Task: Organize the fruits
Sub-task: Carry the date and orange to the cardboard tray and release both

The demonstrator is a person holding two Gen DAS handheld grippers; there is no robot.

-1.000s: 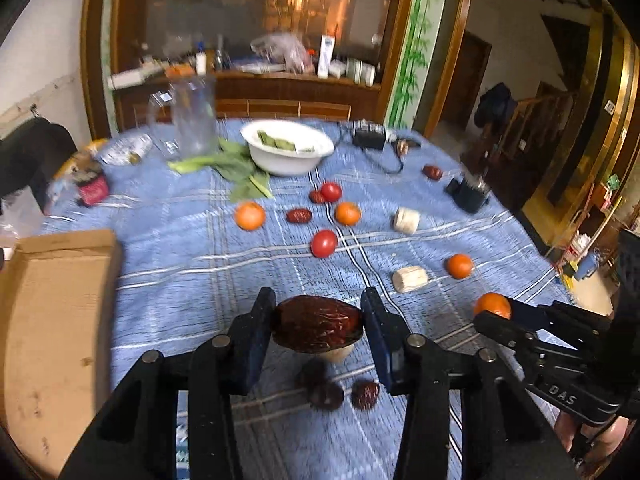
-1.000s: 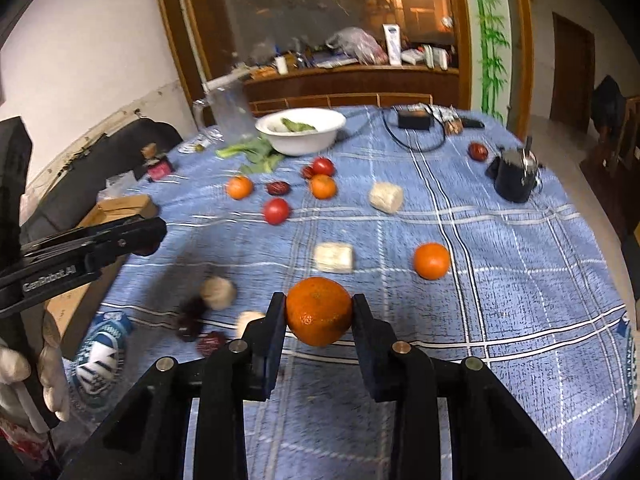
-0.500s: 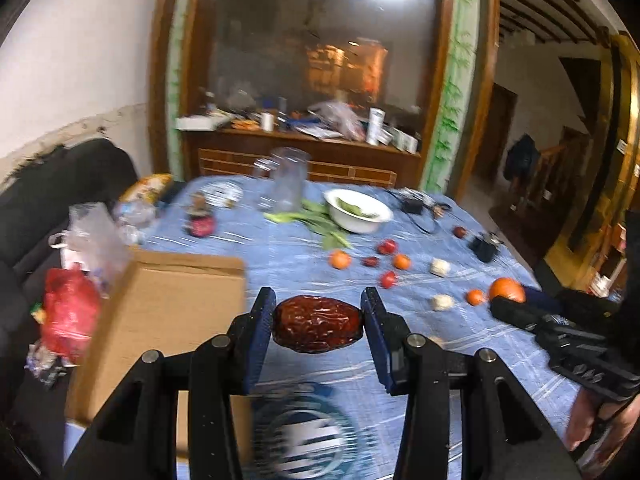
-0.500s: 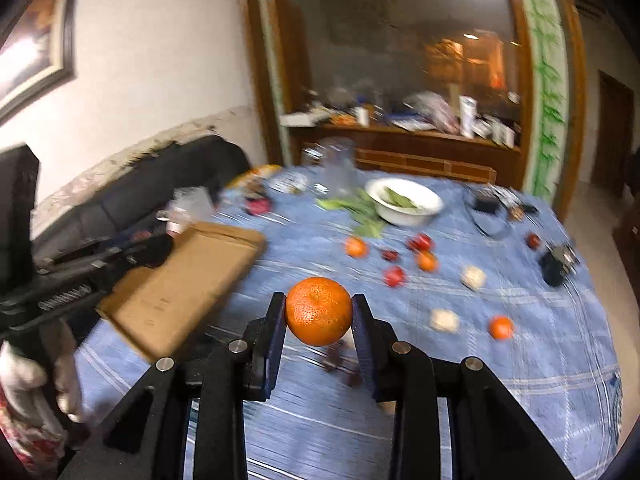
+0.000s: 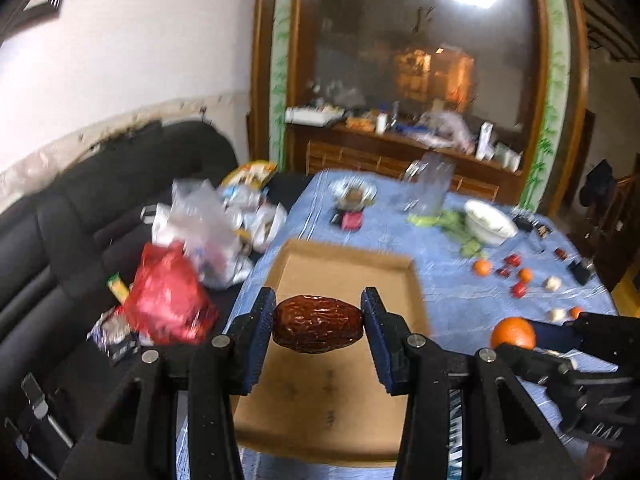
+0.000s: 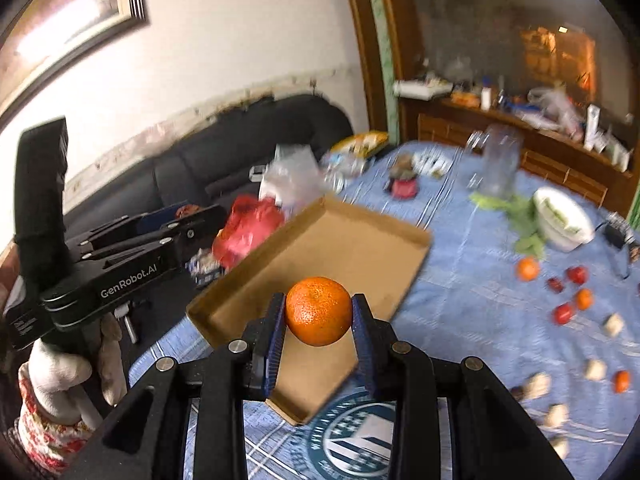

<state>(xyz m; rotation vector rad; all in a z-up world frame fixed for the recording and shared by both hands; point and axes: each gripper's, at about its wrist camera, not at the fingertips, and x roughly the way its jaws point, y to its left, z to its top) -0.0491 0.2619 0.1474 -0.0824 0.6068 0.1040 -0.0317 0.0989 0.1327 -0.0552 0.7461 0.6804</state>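
Observation:
My left gripper [image 5: 318, 330] is shut on a wrinkled dark red date [image 5: 318, 329] and hangs over the shallow cardboard tray [image 5: 344, 272]. In the right wrist view my right gripper [image 6: 319, 312] is shut on an orange [image 6: 319, 311], also above the cardboard tray [image 6: 352, 240]. That orange [image 5: 513, 333] and the right gripper show at the right edge of the left wrist view. The left gripper's body [image 6: 120, 256], held by a gloved hand [image 6: 56, 368], shows at the left of the right wrist view. More oranges, red fruits and pale chunks [image 6: 568, 300] lie scattered on the blue checked tablecloth.
A white bowl [image 6: 564, 220] with greens, leafy stalks and a clear jug [image 6: 498, 168] stand at the table's far side. Plastic bags, one red [image 5: 168, 300], pile on the black sofa [image 5: 80, 220] left of the table. A wooden sideboard stands behind.
Both grippers swung left and rose, from over the scattered fruit to over the cardboard tray. Each kept its fruit between the pads.

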